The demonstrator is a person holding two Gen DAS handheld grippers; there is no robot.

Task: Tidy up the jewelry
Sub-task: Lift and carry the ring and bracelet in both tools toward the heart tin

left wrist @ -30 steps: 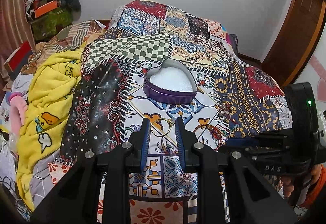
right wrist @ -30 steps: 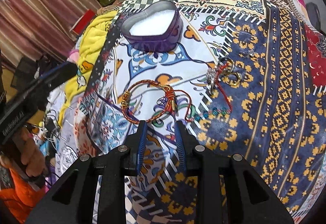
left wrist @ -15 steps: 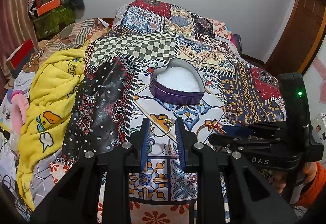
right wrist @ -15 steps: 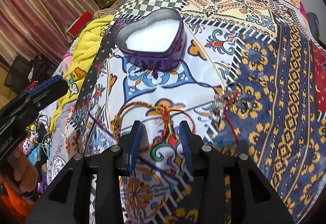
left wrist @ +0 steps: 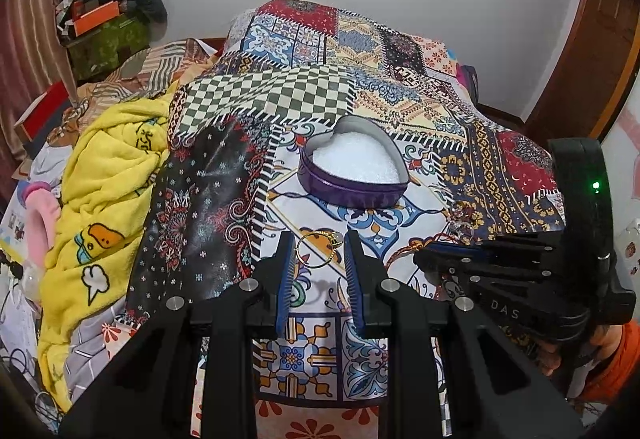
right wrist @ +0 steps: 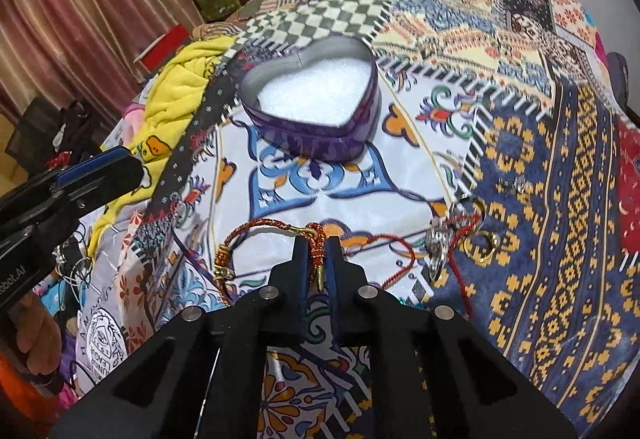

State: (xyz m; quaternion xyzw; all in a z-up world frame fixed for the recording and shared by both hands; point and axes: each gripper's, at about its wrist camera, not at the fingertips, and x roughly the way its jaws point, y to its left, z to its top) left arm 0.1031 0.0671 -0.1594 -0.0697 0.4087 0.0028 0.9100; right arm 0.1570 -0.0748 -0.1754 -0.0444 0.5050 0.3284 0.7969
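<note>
Tin: purple heart-shaped tin (left wrist: 354,169), lid off, white padding inside; sits on patchwork bedspread (left wrist: 420,111), centre of left-cam frame, upper centre of right-cam frame.
Right tongs: right gripper (right wrist: 316,245) low centre of right-cam frame, fingers nearly together, pinching red-and-gold braided bracelet (right wrist: 264,231) at its knotted end; rest of loop lies on cloth to left of fingertips.
Left tongs: left gripper (left wrist: 318,245) low centre of left-cam frame, fingers apart w/ a gap, gripping nothing; gold hoop ring (left wrist: 316,249) lies on cloth between the tips. Can't tell if a finger touches it.
Other jewelry: small heap (right wrist: 460,235) mid-right in right cam, w/ red thread, gold ring, clear glassy bits; just right of bracelet, at edge of blue-and-yellow patch. Single pieces too tangled to sort out.
Spacing: tin well above both fingertips in frame, apart from bracelet and hoop.
Surroundings: yellow cartoon blanket (left wrist: 104,191) bunched at left of frame; dark screen on wall, top centre.
Person: hand in orange sleeve (left wrist: 612,363) lower right of left cam, holding right tongs' handle.
</note>
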